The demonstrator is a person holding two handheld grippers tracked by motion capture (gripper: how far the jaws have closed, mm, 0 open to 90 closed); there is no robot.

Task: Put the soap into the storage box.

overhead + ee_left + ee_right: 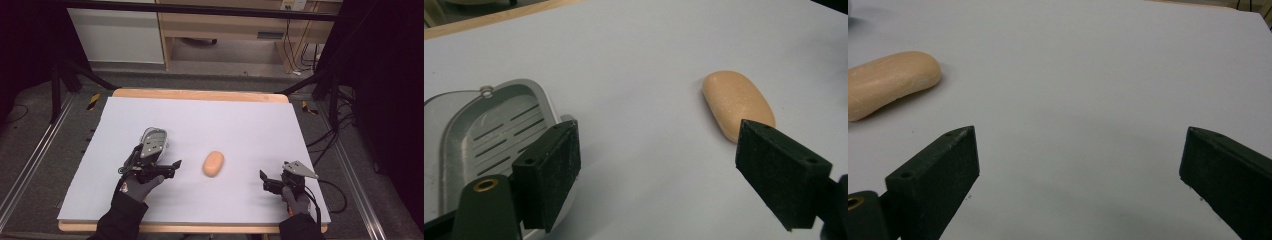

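So I count one soap bar, one grey dish; my left tongs and right tongs both gape wide, low over the table

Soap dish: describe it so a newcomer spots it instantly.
On the white-topped table, look at the near left. The grey slotted plastic soap dish lies there beside the left tongs. Unlike the smooth peach oval soap bar nearby, it is a hollow, drain-slotted tray.

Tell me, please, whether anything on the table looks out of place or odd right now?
One thing stands out: the bar of soap lies bare on the white table cover, apart from the grey slotted soap dish, which sits empty beside the left gripper. Nothing looks spilled or damaged. Both the left gripper and the right gripper are open and hold nothing.
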